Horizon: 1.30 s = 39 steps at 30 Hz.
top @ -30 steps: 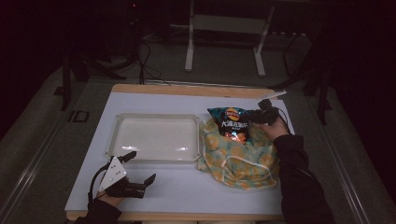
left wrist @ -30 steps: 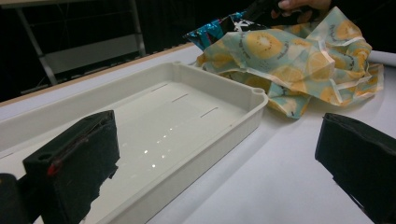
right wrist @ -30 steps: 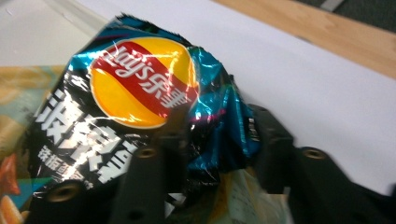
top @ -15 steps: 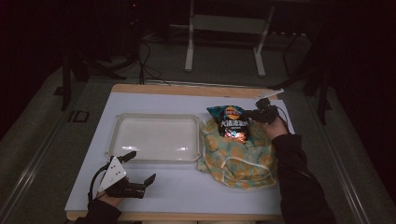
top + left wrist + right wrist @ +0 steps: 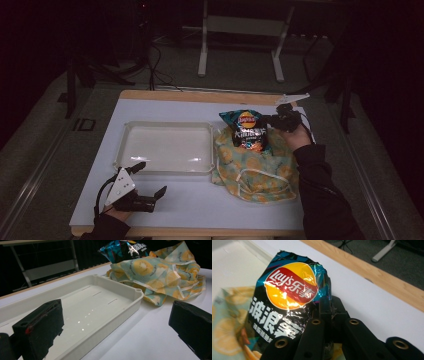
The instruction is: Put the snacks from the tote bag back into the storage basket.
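Got my right hand-held gripper [image 5: 325, 315] pinching the chip bag [image 5: 287, 302] edge, lifted off the fruit-print cloth bag [image 5: 255, 172]. Left hand-held gripper [image 5: 147, 180] idles spread wide; the tray [image 5: 127, 150] is my guess for the drop.

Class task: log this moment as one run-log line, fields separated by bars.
right tool: shut on chip bag edge, above cloth bag | left tool: open, beside tray

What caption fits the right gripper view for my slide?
Right gripper pinching the edge of a chip bag above the lemon-print cloth bag.
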Tool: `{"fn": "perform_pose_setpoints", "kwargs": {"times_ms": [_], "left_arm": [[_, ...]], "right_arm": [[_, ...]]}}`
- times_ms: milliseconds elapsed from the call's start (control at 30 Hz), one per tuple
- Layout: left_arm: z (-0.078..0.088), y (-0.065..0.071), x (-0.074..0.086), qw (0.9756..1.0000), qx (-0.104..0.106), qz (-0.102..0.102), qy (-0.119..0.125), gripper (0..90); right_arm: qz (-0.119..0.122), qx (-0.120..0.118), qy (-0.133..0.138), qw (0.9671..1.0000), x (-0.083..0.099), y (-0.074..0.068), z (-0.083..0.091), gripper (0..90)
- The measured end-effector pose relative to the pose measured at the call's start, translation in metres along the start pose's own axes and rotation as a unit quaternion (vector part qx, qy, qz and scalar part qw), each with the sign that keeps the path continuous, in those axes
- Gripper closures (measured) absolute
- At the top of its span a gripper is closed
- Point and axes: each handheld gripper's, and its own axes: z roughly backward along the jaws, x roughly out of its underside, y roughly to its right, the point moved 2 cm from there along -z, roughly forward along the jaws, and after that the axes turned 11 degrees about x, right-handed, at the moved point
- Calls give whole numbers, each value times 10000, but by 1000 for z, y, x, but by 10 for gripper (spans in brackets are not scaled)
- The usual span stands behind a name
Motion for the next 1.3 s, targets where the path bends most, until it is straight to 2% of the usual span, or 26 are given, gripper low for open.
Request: {"fn": "perform_pose_setpoints", "kwargs": {"times_ms": [233, 600, 900, 1100, 1300], "left_arm": [[0, 0, 0, 10000, 3, 15, 18, 2], [0, 0, -1, 10000, 3, 14, 36, 2], [-1, 0, -1, 10000, 7, 26, 57, 2], [0, 0, -1, 10000, -5, 18, 53, 2], [1, 1, -1, 10000, -7, 5, 50, 2]], "right_arm": [[62, -108, 266, 9996, -13, -9, 19, 900], [113, -162, 508, 9985, -26, -11, 41, 900], [54, 17, 810, 9967, -47, -10, 64, 900], [99, 231, 977, 9949, -65, -15, 80, 900], [102, 342, 1153, 9927, -83, -21, 93, 900]]}}
